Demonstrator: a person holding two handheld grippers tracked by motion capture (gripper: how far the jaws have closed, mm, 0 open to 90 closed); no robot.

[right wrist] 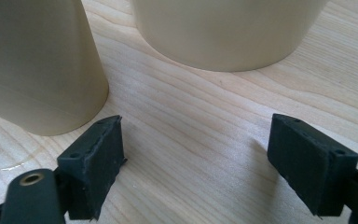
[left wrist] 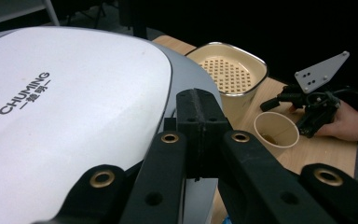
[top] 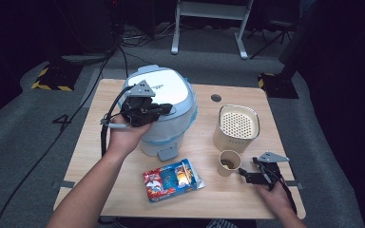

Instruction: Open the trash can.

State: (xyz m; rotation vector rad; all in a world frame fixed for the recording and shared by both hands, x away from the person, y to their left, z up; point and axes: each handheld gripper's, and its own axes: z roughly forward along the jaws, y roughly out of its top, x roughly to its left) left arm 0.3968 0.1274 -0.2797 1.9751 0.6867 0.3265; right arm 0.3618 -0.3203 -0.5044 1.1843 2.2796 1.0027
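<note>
Left gripper [top: 164, 108] closed and empty over the rice cooker [top: 164, 102]; right gripper [top: 243, 174] parted beside the paper cup [top: 229, 162].

Both jaws of the left gripper met with nothing between them, as its own view [left wrist: 200, 122] showed, above the right edge of the cooker's white lid [left wrist: 65, 107]. The cooker stood at the rear left of the wooden table [top: 123, 190], the landmark for all else. Right of the cooker stood a cream container [top: 236, 127] with a perforated top; in front of that, the paper cup. The right gripper [right wrist: 193, 158] lay low on the table just right of the cup, its jaws moderately apart and holding nothing. A colourful packet [top: 172, 179] lay in front of the cooker.
</note>
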